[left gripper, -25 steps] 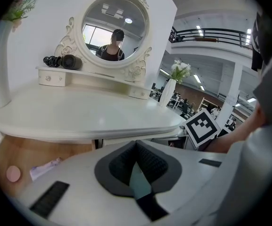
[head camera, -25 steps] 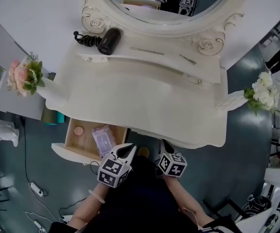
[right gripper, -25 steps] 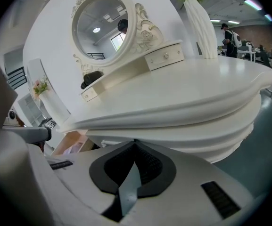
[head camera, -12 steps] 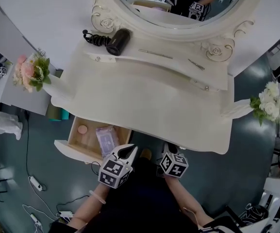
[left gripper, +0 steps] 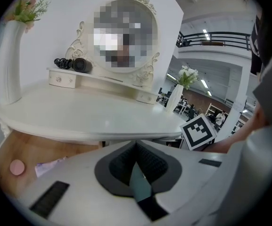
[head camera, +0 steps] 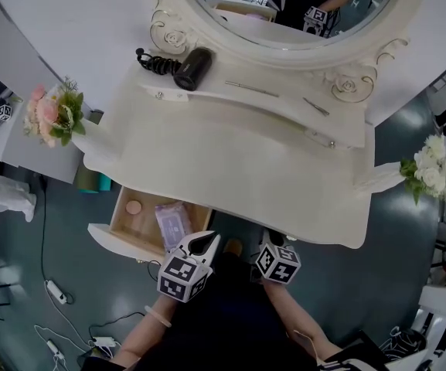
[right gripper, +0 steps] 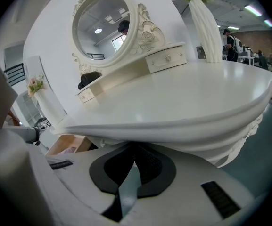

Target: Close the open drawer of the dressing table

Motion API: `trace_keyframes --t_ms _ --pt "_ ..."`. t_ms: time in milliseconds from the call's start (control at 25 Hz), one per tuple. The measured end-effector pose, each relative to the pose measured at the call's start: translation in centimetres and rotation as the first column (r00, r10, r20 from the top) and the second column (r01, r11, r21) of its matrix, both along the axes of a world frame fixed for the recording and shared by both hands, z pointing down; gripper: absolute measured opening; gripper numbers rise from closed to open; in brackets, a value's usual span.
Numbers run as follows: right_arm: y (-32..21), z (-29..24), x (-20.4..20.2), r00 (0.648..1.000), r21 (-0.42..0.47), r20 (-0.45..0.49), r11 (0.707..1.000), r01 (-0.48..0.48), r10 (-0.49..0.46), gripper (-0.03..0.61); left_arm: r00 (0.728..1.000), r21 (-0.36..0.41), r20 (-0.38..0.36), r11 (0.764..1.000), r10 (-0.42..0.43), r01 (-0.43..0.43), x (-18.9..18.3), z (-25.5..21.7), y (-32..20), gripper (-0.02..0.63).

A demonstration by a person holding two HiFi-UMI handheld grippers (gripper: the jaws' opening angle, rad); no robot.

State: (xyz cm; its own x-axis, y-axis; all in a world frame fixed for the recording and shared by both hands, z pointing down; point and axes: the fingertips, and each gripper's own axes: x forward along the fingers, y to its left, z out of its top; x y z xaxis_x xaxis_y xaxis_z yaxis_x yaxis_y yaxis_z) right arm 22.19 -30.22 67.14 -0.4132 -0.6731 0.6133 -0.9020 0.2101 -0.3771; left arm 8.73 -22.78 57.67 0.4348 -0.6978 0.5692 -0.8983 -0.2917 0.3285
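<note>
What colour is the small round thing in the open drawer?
Pink disc; left gripper view shows it best.

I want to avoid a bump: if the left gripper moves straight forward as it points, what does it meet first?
The left gripper would probably meet the front edge of the table, not the drawer, which lies to its left.

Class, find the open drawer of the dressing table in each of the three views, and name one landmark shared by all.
Head view: the open drawer is lower left, under the tabletop's front edge.
Left gripper view: lower left, below the tabletop.
Right gripper view: a sliver at mid-left.
Shared landmark: the black hair dryer by the mirror.
</note>
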Motion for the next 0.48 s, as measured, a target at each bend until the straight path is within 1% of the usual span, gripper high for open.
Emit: trace_keyframes --t_ms 120,280,400,480 --pt "0.6 -0.4 -0.6 1.000 0.011 -0.010 1.000 0.000 0.000 0.025 1.000 0.014 -0.021 1.000 0.018 -0.017 0.0 -0.5 0.5 0.018" --pt "2.0 -1.7 -2.6 1.000 0.045 0.002 0.999 0.025 -0.025 0.025 0.995 0.052 -0.058 0.996 0.077 -0.074 -0.2 -1.8 1.3 0.018" --pt "3.5 -3.5 -4.4 0.996 0.086 0.079 0.996 0.035 -0.042 0.025 0.989 0.075 -0.105 0.993 0.099 -0.092 -0.9 -2.9 2.1 0.018" --pt "4.5 -4.9 -5.3 0.992 0.107 0.125 0.994 0.020 -0.033 0.025 0.989 0.086 -0.113 0.993 0.091 -0.082 -1.7 -3.6 2.7 0.018"
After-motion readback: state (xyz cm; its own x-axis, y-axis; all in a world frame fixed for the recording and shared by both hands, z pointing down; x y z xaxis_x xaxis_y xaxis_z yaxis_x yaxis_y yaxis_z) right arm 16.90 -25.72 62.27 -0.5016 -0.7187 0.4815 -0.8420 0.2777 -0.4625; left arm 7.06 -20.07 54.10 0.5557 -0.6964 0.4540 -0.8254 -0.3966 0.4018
